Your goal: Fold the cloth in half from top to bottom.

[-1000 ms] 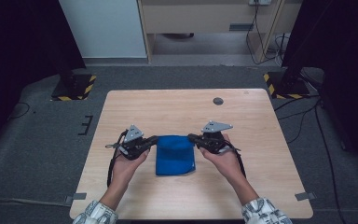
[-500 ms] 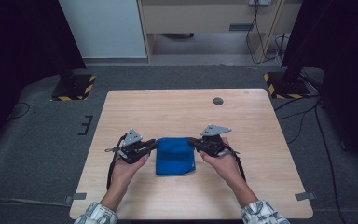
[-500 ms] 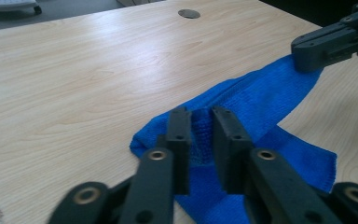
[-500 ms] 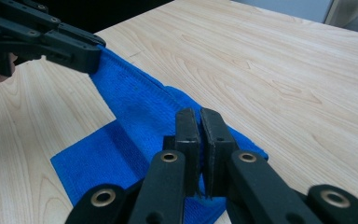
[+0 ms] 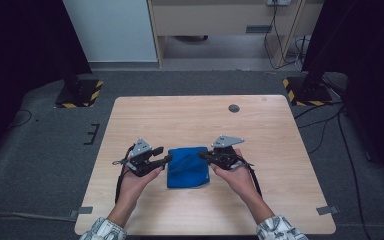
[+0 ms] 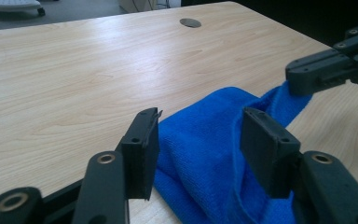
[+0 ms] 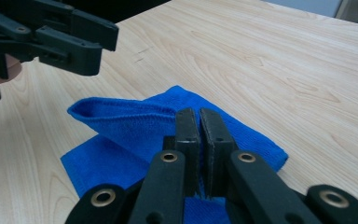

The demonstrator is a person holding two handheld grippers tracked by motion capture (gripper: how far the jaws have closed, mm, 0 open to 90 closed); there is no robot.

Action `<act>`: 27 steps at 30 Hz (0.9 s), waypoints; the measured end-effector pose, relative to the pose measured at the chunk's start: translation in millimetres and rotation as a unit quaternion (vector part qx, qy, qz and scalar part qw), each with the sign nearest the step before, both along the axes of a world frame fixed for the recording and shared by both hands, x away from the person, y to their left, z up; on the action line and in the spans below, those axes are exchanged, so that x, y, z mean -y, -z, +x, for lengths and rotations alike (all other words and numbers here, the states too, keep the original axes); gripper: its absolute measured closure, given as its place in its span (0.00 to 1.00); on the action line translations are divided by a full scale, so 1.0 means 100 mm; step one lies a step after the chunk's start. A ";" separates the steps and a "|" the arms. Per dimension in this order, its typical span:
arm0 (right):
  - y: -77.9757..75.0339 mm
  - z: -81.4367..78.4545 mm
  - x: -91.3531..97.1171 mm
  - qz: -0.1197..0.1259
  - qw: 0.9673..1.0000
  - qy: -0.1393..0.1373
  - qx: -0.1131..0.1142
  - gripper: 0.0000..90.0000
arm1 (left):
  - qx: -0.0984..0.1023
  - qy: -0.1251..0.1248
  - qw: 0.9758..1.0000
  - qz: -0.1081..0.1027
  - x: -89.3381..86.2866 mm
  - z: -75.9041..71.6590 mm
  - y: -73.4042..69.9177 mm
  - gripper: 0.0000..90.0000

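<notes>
My blue cloth (image 5: 188, 167) lies folded on the counter (image 5: 190, 120) near its front edge, one corner lifted.

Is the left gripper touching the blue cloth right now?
Apart. In the left gripper view, the left gripper has just been opening; the blue cloth lies between its fingers with gaps on both sides.

The cloth (image 5: 188, 166) lies on the table (image 5: 260, 135), a little toward 6 o'clock from its middle. The left gripper (image 5: 166, 159) is at the cloth's 9 o'clock, the right gripper (image 5: 203, 155) at its 2 o'clock edge. A round hole (image 5: 234, 108) lies toward 1 o'clock.
</notes>
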State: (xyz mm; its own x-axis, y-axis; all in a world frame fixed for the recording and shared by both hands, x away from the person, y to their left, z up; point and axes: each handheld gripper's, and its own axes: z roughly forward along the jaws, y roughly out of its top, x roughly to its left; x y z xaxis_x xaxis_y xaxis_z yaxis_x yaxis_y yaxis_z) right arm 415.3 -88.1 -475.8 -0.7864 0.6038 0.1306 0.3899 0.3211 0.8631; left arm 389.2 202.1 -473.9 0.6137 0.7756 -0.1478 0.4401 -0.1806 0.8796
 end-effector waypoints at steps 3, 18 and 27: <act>-0.01 -0.02 -0.02 0.001 1.000 -0.005 0.002 0.97 | 0.002 -0.010 1.000 -0.004 -0.04 0.01 0.00 0.50; -0.04 -0.19 -0.01 0.021 1.000 -0.019 0.001 0.97 | -0.003 -0.044 0.999 0.001 -0.16 0.07 0.07 0.48; 0.04 -0.28 0.05 0.021 0.999 -0.027 -0.010 0.97 | -0.008 -0.046 0.999 0.010 -0.18 0.08 0.12 0.47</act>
